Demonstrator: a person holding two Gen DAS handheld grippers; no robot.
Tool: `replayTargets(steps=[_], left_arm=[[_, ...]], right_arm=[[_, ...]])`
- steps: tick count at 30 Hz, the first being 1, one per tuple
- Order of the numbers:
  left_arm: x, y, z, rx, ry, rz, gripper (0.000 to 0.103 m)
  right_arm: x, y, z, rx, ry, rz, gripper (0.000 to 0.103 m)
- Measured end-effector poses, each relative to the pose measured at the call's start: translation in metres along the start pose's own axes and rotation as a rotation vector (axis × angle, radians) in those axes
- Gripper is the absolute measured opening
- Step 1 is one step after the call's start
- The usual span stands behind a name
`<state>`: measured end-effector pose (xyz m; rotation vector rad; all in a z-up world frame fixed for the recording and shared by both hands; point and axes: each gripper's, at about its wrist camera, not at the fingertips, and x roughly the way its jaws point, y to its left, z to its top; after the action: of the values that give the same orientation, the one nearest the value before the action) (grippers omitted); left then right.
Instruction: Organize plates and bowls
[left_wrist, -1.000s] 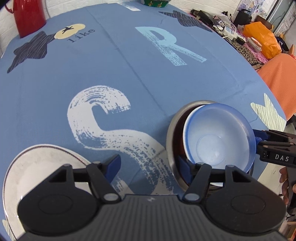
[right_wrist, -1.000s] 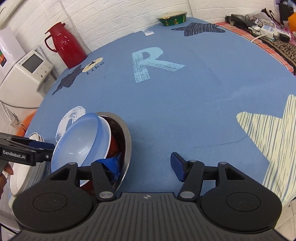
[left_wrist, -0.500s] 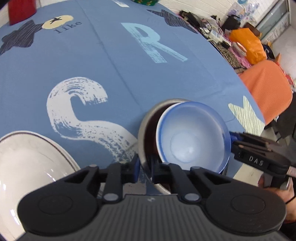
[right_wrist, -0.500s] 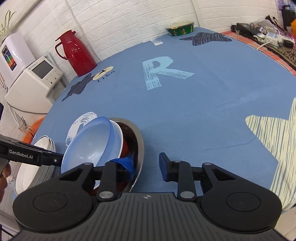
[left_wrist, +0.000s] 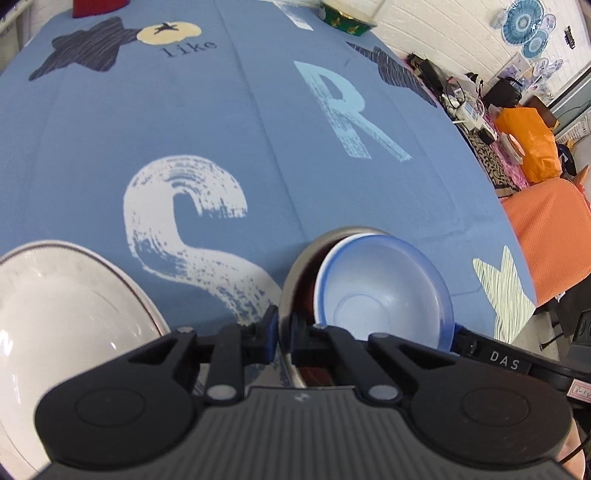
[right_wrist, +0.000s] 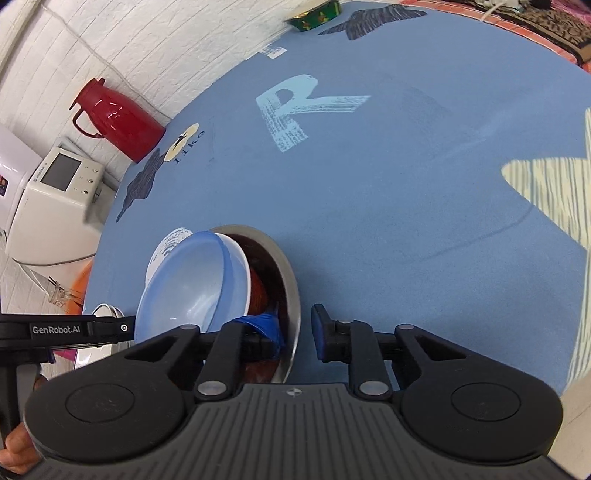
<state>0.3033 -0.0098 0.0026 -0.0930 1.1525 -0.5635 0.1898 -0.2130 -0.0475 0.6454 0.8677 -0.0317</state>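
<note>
On the round table, covered by a matte blue cloth (left_wrist: 258, 155) printed with a brushed white "S", a pale blue "R" and striped stars, stands a nested stack of bowls near the front edge. The outermost is a steel bowl (left_wrist: 291, 269) with a smooth, dull grey rim; inside it sits a dark red bowl (right_wrist: 258, 291), and inside that a translucent blue plastic bowl (left_wrist: 384, 295), tipped so that it leans on one side of the stack rather than sitting level.

The left gripper (left_wrist: 283, 330) has its two blue-padded fingers drawn in on the steel bowl's near rim, one pad outside the wall and one inside, the thin metal edge pinched between them. The right gripper (right_wrist: 297, 332) straddles the opposite side of the same rim: one pad reaches inside the stack and the other stands outside over the cloth, with a clear gap between them, so the fingers are spread and not gripping.

Just beside the stack, on the left gripper's side, lies a wide white plate (left_wrist: 55, 314), glossy and shallow, with a thin dark line round its edge.

At the far side of the table a shiny red jug (right_wrist: 118, 118) stands by the white brick wall, and a small green dish (left_wrist: 347, 18) with a gold pattern sits at the table's far edge.
</note>
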Motion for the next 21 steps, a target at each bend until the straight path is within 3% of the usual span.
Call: replayTargets(steps=[8, 15, 21], left_arm=[[-0.034, 0.019, 0.020, -0.047, -0.073, -0.011, 0.000], [-0.057, 0.057, 0.017, -0.132, -0.098, -0.008, 0.000], [-0.106, 0.085, 0.010, -0.180, -0.187, 0.036, 0.000]], right_arm=[[-0.001, 0.038, 0.023, -0.086, 0.004, 0.031, 0.002], [0.005, 0.085, 0.033, -0.199, 0.002, 0.040, 0.002], [0.005, 0.137, 0.034, -0.304, 0.005, 0.090, 0.002]])
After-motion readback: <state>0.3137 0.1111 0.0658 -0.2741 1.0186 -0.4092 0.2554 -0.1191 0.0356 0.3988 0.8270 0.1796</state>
